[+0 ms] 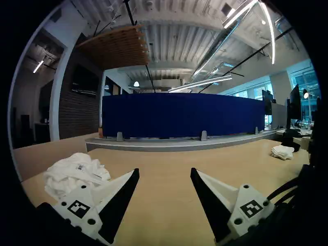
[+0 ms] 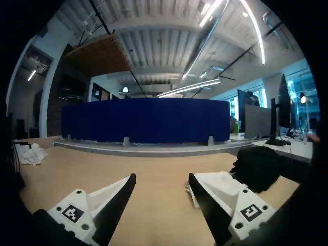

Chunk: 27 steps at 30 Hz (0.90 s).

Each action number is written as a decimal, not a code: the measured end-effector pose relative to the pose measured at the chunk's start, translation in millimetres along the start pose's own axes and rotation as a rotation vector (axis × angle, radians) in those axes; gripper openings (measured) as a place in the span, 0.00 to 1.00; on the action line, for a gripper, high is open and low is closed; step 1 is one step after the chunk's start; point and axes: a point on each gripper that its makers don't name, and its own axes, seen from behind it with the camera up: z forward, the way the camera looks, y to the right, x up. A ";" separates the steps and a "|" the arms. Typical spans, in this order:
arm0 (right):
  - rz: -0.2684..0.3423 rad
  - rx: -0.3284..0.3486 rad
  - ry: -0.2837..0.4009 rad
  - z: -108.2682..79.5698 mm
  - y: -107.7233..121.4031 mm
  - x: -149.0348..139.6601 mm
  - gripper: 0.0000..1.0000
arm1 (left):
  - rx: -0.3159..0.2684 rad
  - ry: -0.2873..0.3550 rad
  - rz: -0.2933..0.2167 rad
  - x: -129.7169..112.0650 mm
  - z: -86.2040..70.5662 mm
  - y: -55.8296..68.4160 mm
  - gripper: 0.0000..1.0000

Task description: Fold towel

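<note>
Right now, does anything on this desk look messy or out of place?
The white towel lies crumpled in a heap on the desk beside the left gripper. A black cloth sits bunched near the right gripper. Nothing looks spilled or broken.

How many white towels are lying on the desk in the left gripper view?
2. A crumpled white towel lies at the near left; a folded white towel sits at the far right. Others may be hidden.
</note>
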 end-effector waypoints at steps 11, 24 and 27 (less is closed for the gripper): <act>0.001 0.000 0.000 1.3 -0.5 0.2 1.00 | 0.000 0.000 0.000 0.3 0.3 -0.1 0.93; 0.000 0.000 0.000 0.4 -1.1 0.5 1.00 | 0.000 -0.001 0.000 1.9 1.4 0.8 0.93; 0.000 0.000 0.000 0.0 -1.0 0.4 1.00 | 0.000 -0.001 -0.001 2.5 1.9 1.0 0.93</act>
